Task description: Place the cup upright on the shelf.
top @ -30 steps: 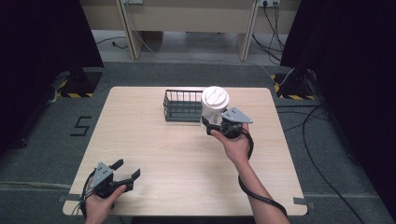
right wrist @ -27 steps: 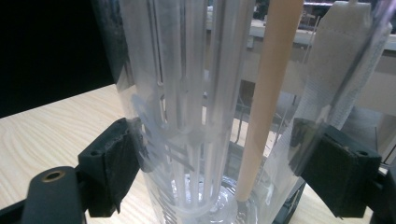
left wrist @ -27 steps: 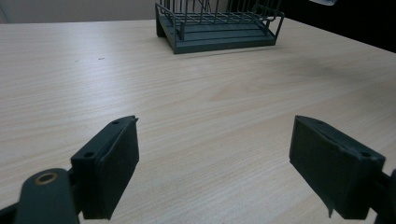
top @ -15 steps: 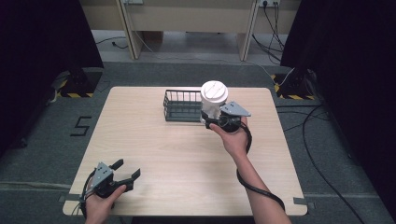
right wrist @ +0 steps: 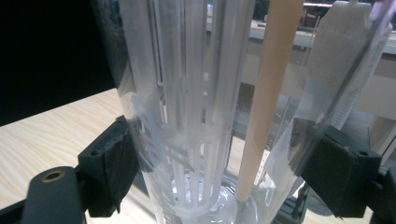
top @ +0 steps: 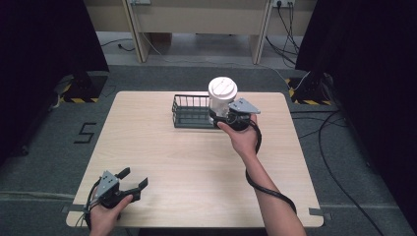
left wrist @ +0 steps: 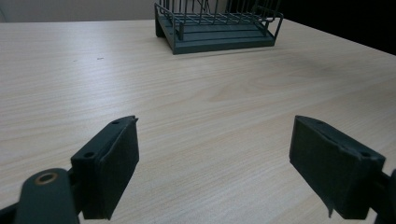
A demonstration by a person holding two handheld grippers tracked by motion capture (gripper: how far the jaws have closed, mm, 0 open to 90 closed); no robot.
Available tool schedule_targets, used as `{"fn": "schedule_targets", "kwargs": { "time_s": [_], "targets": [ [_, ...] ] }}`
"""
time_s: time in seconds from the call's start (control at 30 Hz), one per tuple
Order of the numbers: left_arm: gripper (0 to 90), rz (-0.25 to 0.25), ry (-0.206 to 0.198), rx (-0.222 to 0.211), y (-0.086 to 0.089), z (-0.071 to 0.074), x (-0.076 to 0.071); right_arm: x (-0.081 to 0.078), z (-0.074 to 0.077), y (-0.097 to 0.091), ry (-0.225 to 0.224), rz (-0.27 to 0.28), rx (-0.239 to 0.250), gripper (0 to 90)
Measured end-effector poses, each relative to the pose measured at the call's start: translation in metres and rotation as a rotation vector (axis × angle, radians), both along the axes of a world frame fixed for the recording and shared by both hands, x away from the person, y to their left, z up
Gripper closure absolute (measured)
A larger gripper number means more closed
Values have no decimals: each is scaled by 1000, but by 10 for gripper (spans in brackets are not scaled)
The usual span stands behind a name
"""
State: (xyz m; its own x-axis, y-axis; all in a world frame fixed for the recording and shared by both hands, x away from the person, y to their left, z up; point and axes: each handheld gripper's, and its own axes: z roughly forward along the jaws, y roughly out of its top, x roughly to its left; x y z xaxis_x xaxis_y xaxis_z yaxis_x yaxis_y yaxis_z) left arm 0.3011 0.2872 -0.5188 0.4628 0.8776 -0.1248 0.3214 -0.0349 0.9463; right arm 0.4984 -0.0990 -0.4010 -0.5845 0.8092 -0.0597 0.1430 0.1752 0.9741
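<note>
A clear plastic cup (top: 222, 94) with a white lid stands upright in my right gripper (top: 222, 117), which is shut on its lower part. In the right gripper view the cup's see-through wall (right wrist: 187, 93) sits between the two black pads of the right gripper (right wrist: 215, 163). The cup is at the right end of a dark wire basket (top: 187, 119) at the back middle of the table. My left gripper (top: 134, 178) rests open at the table's near left corner, with nothing between its jaws. In its own view, the left gripper (left wrist: 215, 158) faces the basket (left wrist: 215, 35) far ahead.
The light wooden table (top: 162, 157) has bare surface between the two grippers. A black cable (top: 268, 189) trails from the right gripper along the person's forearm. Dark curtains and grey floor surround the table, with desk legs (top: 135, 29) behind.
My right gripper has carried the cup away from the person and slightly left, up to the basket's right end. The left gripper has stayed in place.
</note>
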Motion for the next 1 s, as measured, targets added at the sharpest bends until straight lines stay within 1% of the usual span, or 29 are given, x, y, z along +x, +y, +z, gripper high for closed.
{"fn": "schedule_targets", "kwargs": {
  "time_s": [0.13, 0.23, 0.47, 0.6, 0.67, 0.73, 0.77, 1.0],
  "targets": [
    [154, -1, -1, 0, 0, 0, 0, 7, 3, 5, 4, 0, 5, 187],
    [154, 1, 0, -3, 0, 0, 0, 10, 3, 7, 11, -2, 12, 187],
    [154, -3, -2, -2, 0, 0, 0, 20, 2, 13, 20, -6, 9, 187],
    [154, -8, -2, 0, 0, 1, 0, 27, 4, 15, 21, -13, 22, 187],
    [154, -5, -1, -4, 0, 0, 0, 30, 6, 16, 27, -15, 23, 187],
    [154, -3, -1, -4, 1, 0, 0, 34, 7, 18, 22, -14, 15, 187],
    [154, -3, -1, -5, 1, 0, 0, 38, 8, 19, 24, -19, 12, 187],
    [154, -5, 0, -5, 0, 0, 0, 48, 9, 22, 38, -34, 17, 187]
  ]
}}
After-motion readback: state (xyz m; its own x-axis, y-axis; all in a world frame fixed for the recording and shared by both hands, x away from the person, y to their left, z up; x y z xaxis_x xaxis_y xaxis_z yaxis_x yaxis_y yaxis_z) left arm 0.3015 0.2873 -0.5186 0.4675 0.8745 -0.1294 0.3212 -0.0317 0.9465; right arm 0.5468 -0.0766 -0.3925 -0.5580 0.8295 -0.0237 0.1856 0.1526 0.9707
